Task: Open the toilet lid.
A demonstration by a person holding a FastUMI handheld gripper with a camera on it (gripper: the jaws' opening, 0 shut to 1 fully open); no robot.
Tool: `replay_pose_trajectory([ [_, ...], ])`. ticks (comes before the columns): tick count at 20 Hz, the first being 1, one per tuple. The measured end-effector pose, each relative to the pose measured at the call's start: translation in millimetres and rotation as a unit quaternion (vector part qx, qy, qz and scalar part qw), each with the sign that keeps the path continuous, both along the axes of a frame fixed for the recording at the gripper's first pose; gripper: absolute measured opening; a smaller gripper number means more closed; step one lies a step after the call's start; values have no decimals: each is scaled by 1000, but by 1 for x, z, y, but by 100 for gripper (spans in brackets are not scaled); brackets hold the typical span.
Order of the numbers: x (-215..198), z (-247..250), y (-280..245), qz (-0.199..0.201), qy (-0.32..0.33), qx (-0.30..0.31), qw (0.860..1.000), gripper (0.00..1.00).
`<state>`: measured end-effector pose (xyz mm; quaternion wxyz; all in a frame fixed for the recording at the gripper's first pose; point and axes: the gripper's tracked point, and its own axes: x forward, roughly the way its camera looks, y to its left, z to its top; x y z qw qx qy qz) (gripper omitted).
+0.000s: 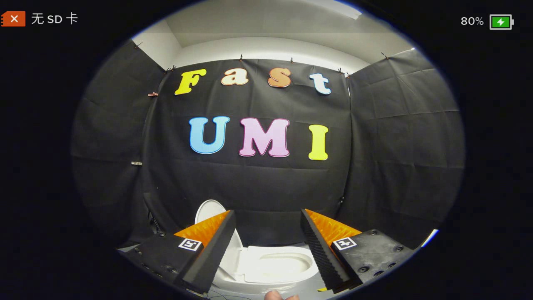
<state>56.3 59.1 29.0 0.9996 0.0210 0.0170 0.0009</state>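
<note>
Claw (268,216): fingers spread wide, pinching nothing, held above and apart from the toilet.
Toilet lid (210,212): already raised, upright at about 10 o'clock of the bowl, partly hidden behind the left finger.
Seat (277,264): lies flat between the fingers; its long axis runs 9-to-3 o'clock, with the hinge end at 9.
Why: the claw seems clear of the lid because the opening looks done.
Fingertip (272,295): a person's, at 6 o'clock.

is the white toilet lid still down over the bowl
No, the white toilet lid stands raised beside the open white bowl, with the gripper open and apart from it.

Bright overhead light, sharp centre, fisheye-warped edges
</note>
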Motion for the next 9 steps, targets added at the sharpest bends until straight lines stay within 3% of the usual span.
replay_pose_trajectory([
  [9,-1,1,1,-1,-1,-2,1000,98],
])
